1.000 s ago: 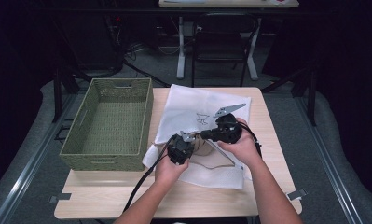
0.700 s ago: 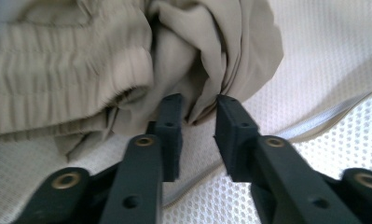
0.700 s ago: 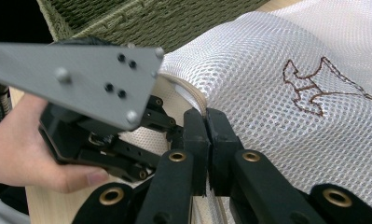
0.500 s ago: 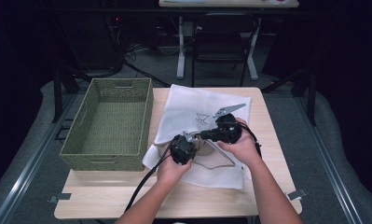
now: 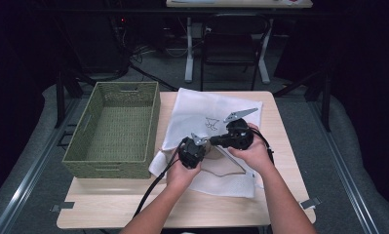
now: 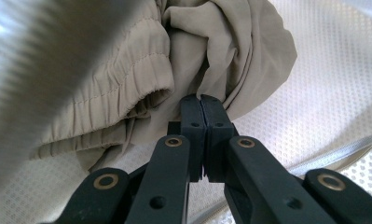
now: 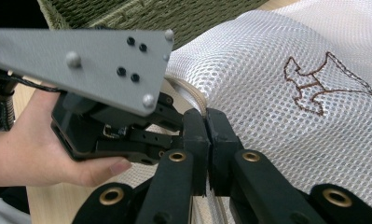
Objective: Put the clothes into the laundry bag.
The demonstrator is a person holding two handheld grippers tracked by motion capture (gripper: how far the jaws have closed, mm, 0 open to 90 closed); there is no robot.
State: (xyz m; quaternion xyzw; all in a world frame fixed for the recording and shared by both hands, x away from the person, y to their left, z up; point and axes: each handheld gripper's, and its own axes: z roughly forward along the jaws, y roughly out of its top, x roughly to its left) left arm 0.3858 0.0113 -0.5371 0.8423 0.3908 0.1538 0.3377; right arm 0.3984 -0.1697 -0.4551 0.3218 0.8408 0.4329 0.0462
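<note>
Our left gripper has its jaws pressed together on a fold of the beige garment, which bunches up just past the tips, its gathered waistband lying to one side in the left gripper view. The jaws have just been closing, with that fabric between them. Our right gripper is likewise clamped tight, pinching the corded rim of the white mesh bag at its opening; in the right gripper view the left gripper and the hand holding it sit just beside these jaws, the grey plate above them. From the high view, the left gripper and right gripper sit close together over the bag, near the middle of the table, a little toward its front edge. The bag spreads from the table's back edge down toward the front, with a brown embroidered figure on its upper face, and the garment lies inside it at the open end. The green woven basket stands along the table's left edge, just beside the bag, its near corner touching the mesh.
</note>
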